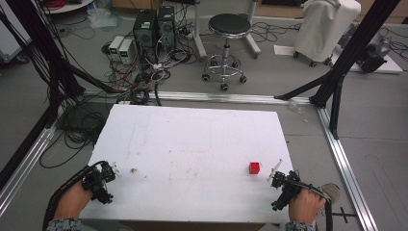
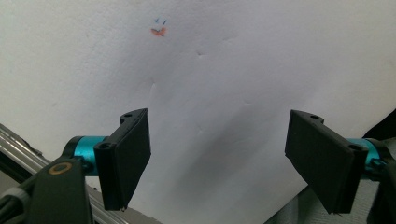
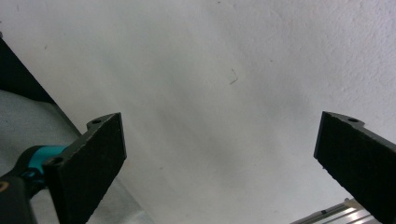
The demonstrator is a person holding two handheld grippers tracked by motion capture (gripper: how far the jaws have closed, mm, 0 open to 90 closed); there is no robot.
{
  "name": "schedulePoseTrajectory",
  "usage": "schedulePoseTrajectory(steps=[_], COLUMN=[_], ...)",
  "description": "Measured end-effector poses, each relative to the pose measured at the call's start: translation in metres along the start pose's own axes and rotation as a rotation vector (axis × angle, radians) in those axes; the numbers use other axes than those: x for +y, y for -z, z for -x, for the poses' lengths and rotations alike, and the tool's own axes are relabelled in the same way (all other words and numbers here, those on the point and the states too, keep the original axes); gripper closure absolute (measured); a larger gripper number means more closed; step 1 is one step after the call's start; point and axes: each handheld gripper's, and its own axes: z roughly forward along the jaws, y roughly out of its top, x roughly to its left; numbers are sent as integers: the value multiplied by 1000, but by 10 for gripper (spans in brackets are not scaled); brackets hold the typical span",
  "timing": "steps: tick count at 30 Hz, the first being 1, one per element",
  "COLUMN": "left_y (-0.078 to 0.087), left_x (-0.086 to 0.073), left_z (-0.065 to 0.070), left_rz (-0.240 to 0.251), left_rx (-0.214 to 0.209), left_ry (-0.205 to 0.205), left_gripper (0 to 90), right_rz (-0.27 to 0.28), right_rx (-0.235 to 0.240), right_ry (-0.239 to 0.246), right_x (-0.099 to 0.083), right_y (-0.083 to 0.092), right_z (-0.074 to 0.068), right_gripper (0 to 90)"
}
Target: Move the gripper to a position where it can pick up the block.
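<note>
Both grippers are held with jaws spread wide and nothing between them. In the high view the right gripper (image 1: 280, 179) is seen at the lower right of the frame, by the near right corner of the white table (image 1: 192, 139), and the left gripper (image 1: 107, 174) at the lower left, by the near left corner. A small red cube (image 1: 254, 167) is seen in the lower right part of the frame, resting on the table near the right gripper, up and to its left, and apart from it. In the right gripper view bare white tabletop (image 3: 210, 93) is seen between the open jaws, and the cube is not caught between them. In the left gripper view a small orange and blue mark (image 2: 159, 29) is seen at the upper left, on the table surface.

The step in hand is judged to be the start of a reach: no object is yet approached or gripped. For the next move, the right gripper would probably need to be turned toward the cube, brought forward with the jaws kept wide, lowered so that the cube sits between the pads, and only then closed.
</note>
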Motion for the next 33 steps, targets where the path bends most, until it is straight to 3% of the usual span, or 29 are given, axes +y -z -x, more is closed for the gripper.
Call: schedulePoseTrajectory(steps=[15, 21, 33], left_y=[0, -1, -3], left_x=[-1, -2, -2], left_z=[-1, -2, -2], left_rz=[13, 18, 12], left_rx=[-1, -3, -8], left_ry=[7, 11, 5], left_gripper=[227, 227, 227], right_rz=[-1, 45, 78], right_rx=[-13, -11, 2], right_ry=[0, -4, 67], right_x=[-2, -3, -1], right_y=[-5, 0, 6], right_z=[0, 2, 22], right_gripper=[14, 13, 14])
